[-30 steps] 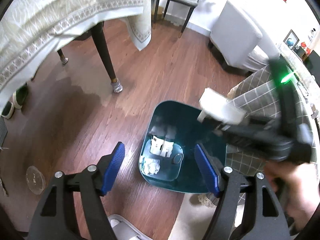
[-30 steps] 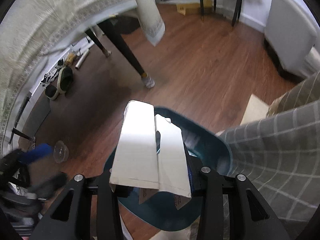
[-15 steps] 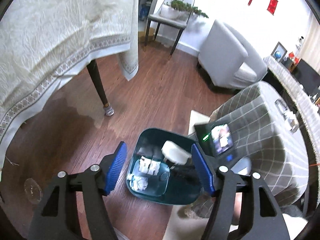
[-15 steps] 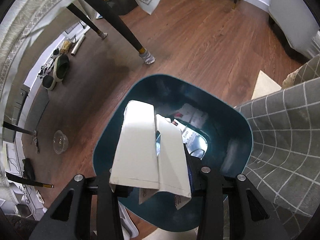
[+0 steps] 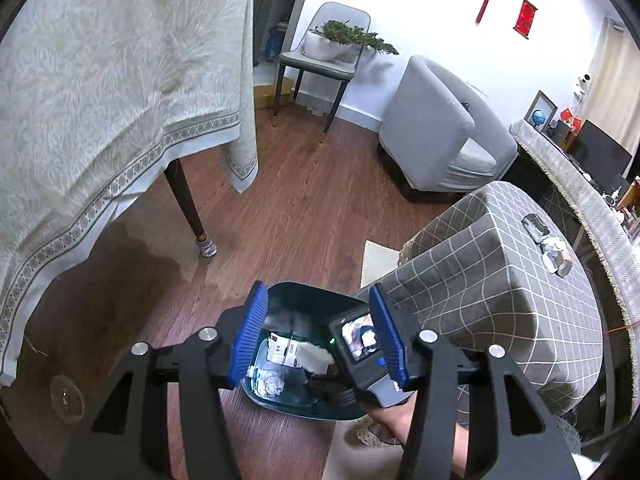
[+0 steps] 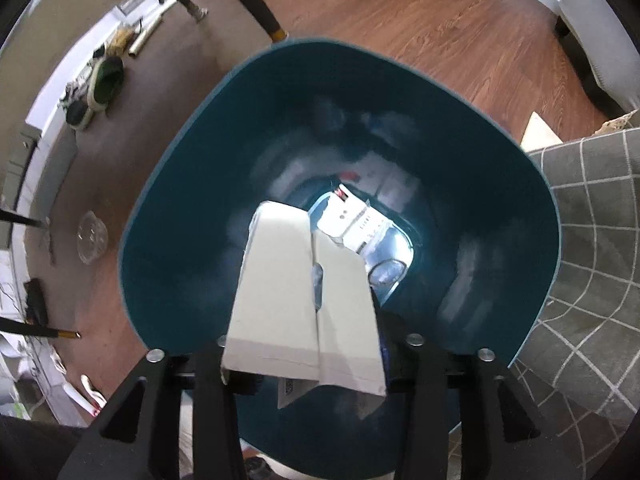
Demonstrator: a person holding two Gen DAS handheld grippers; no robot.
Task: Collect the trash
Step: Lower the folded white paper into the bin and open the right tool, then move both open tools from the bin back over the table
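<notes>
At frame centre, inside the teal bin (image 6: 500,264) | my right gripper (image 6: 312,364) has lowered the white carton (image 6: 296,292); jaws just easing apart, carton between them | left gripper (image 5: 318,336) empty, part-closed, lifted clear | drop imminent, I judge.

No wording can be read anywhere. The white printed package (image 6: 356,220) lying in the bottom of the teal plastic bin (image 6: 192,184), near the centre of the right wrist view, carries rows of small print and a red mark (all too blurred to make out). A white paper slip (image 6: 290,390) at lower centre shows a barcode-like patch, unreadable. The red hanging wall decorations (image 5: 526,14) at upper right of the left wrist view show no legible characters.
</notes>
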